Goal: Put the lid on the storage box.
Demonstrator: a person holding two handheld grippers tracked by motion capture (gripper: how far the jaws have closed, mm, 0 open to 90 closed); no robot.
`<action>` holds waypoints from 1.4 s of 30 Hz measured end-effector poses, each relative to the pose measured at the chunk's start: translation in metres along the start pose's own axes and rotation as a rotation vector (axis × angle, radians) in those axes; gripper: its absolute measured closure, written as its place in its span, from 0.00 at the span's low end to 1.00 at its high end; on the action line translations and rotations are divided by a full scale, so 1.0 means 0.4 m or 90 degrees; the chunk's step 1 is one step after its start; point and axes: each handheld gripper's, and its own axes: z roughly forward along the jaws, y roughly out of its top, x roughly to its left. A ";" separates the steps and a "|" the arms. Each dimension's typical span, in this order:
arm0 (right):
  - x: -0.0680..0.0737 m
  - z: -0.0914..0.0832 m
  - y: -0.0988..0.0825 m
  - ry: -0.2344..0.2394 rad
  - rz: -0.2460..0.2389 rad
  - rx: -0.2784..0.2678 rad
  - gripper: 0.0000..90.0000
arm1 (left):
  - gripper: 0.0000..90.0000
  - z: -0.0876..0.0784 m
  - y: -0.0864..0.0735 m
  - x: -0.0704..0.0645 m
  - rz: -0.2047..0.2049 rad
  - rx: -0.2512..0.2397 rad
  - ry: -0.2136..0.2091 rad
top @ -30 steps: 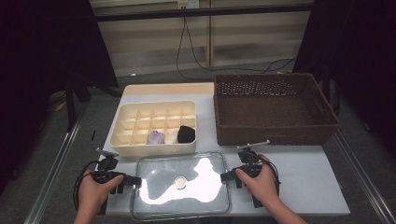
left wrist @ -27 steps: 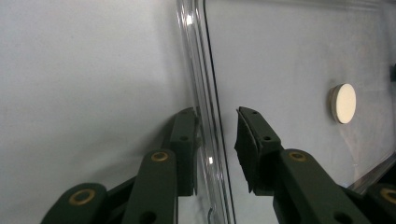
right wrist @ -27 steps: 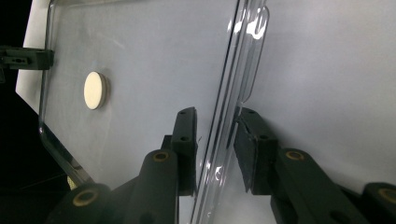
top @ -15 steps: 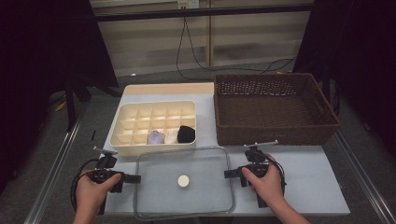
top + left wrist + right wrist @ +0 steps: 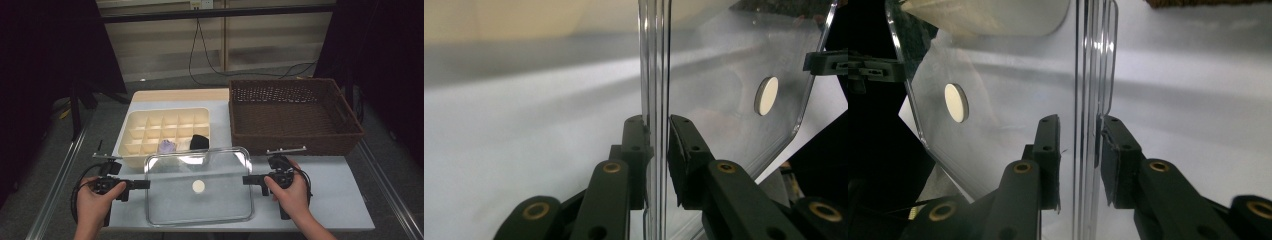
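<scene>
Two tongs, left [image 5: 142, 184] and right [image 5: 248, 179], each clamped on opposite edges of the clear lid [image 5: 200, 170], left just tightened.

The lid [image 5: 200, 187] is clear plastic with a round cream disc [image 5: 198, 186] at its centre. Behind it the divided box [image 5: 165, 131] is cream, holding a lilac piece [image 5: 166, 146] and a black one [image 5: 199, 141]. The woven basket [image 5: 295, 112] is dark brown; the counter [image 5: 320, 200] pale grey.

A brown wicker basket [image 5: 295, 117] sits at the table's [image 5: 340, 200] far right corner, beside a cream compartment box [image 5: 167, 131] holding a purple piece [image 5: 166, 146] and a black piece [image 5: 199, 142].
</scene>
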 end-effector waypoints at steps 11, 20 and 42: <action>0.012 0.015 0.023 -0.014 -0.035 -0.023 0.79 | 0.77 0.019 0.024 0.005 0.042 -0.009 0.025; -0.009 0.040 0.028 -0.019 -0.023 -0.008 0.78 | 0.70 0.059 0.031 0.017 0.040 0.001 0.030; 0.022 0.004 0.046 -0.006 -0.040 -0.048 0.80 | 0.81 -0.021 0.065 -0.001 0.037 -0.061 -0.006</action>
